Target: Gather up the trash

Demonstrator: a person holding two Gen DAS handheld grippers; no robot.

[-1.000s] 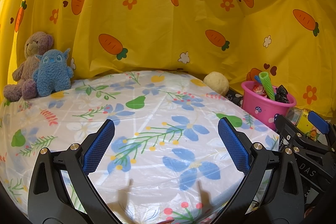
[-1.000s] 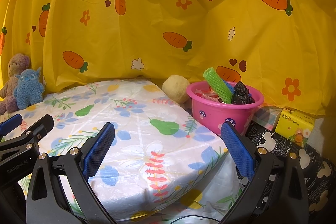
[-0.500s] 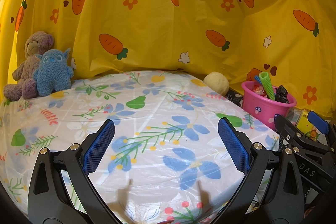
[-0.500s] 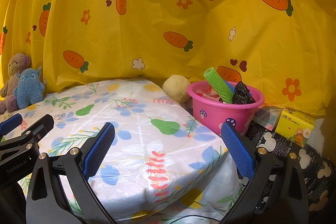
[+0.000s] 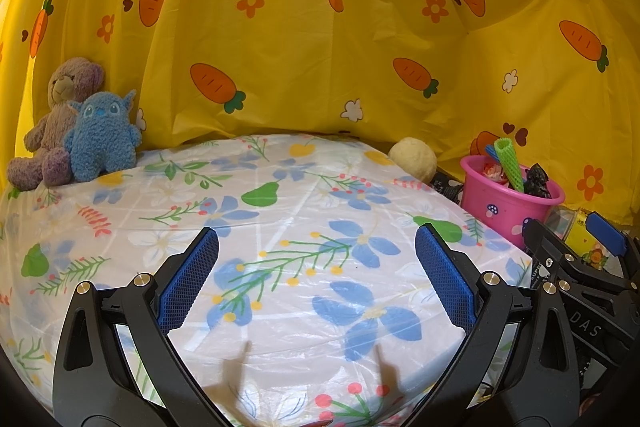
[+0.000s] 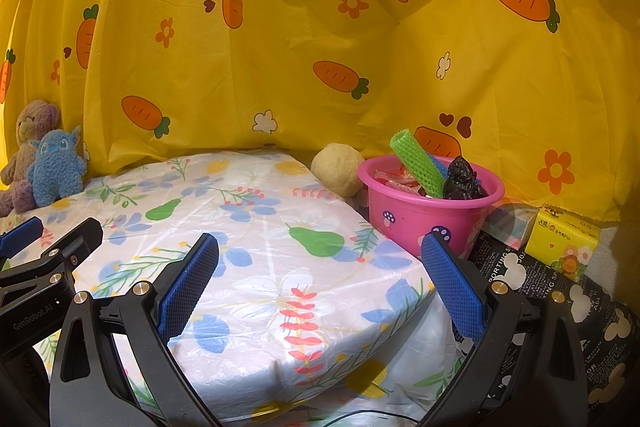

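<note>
Left gripper [image 5: 316, 275] and right gripper [image 6: 320, 279] — jaws spread wide, holding nothing — hover over the table [image 6: 260, 267]; pink bucket [image 6: 428, 215] of trash stands beyond the right jaw.

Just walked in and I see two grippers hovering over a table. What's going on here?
A trash pickup, seemingly at a pause or finished. The left gripper and right gripper are both open and empty above the floral plastic tablecloth. The pink plastic bucket beside the table already holds a green foam mesh sleeve, a crumpled black bag and wrappers. No loose trash shows on the cloth.
</note>
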